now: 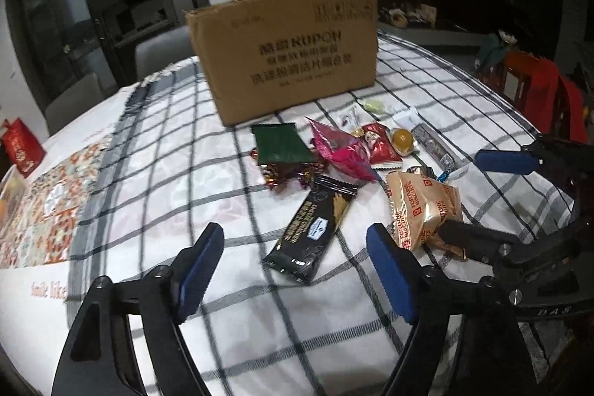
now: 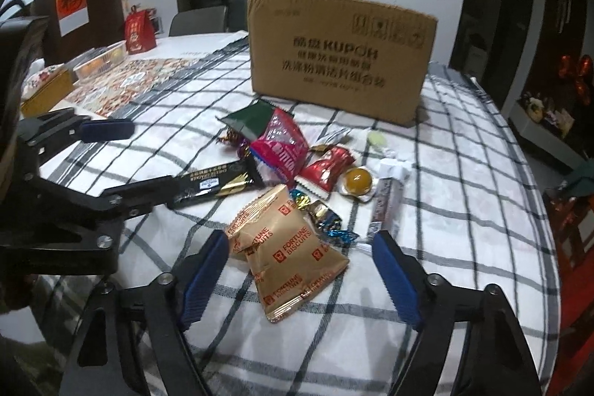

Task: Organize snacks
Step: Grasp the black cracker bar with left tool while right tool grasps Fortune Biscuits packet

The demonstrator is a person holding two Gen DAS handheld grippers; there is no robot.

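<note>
A pile of snacks lies on a checked cloth in front of a brown cardboard box (image 1: 286, 51) (image 2: 341, 54). My left gripper (image 1: 295, 270) is open, its fingers either side of the near end of a black snack bar (image 1: 315, 229) (image 2: 219, 182). My right gripper (image 2: 300, 270) is open around gold Fortune Biscuits packets (image 2: 286, 247) (image 1: 423, 206). Behind lie a green packet (image 1: 280, 143) (image 2: 248, 119), a pink bag (image 1: 341, 151) (image 2: 278, 147), a red packet (image 1: 380, 145) (image 2: 326, 169), an orange jelly (image 1: 402, 138) (image 2: 358, 180) and wrapped candies (image 2: 326, 218).
A silver bar (image 1: 434, 145) (image 2: 388, 199) and a pale green sweet (image 1: 373, 106) (image 2: 377, 138) lie to the right. A red gift bag (image 2: 139, 32) (image 1: 22, 147) and food containers (image 2: 100, 60) stand at the far left. A red chair (image 1: 542, 91) stands beyond the table's right edge.
</note>
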